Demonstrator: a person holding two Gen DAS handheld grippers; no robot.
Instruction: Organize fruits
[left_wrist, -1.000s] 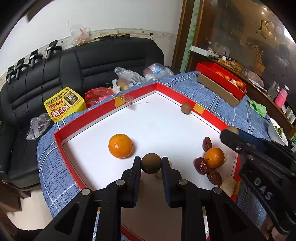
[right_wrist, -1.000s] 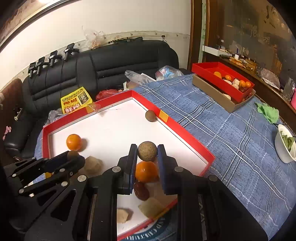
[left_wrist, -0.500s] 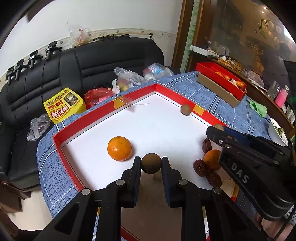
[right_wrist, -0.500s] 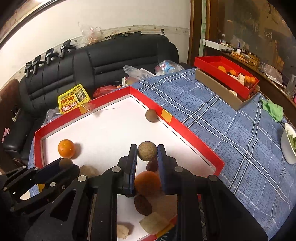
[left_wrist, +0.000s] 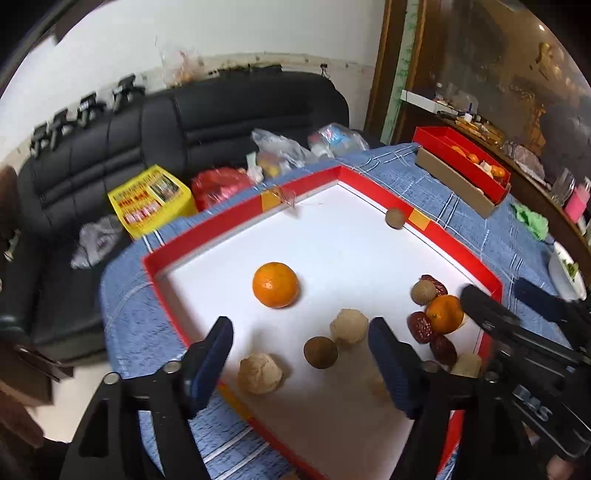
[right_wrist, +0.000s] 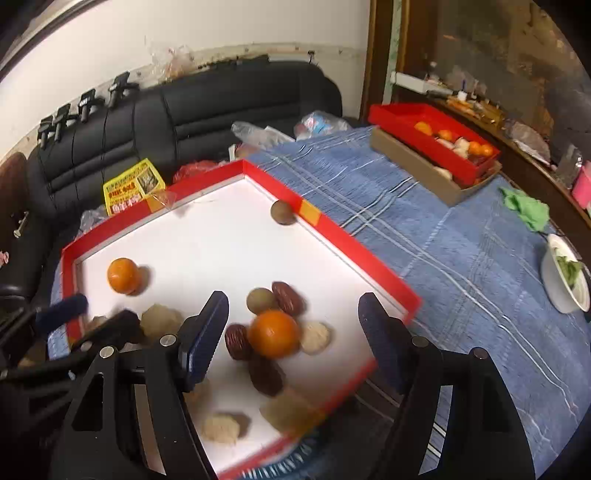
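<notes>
A: Left wrist view: left gripper (left_wrist: 300, 360) spread wide, jaws just opened; dark brown round fruit (left_wrist: 320, 352) lying loose between the fingers on the white floor of the red-rimmed tray (left_wrist: 207, 229); pale lumpy fruit (left_wrist: 349, 326) just beyond it; mandarin (left_wrist: 275, 284) farther left.

B: Right wrist view: right gripper (right_wrist: 292, 336) likewise spread, jaws just opened, pinching nothing; brown round fruit (right_wrist: 261, 300) resting beside red dates (right_wrist: 287, 298) and a second mandarin (right_wrist: 273, 333) near the tray's right rim.
</notes>
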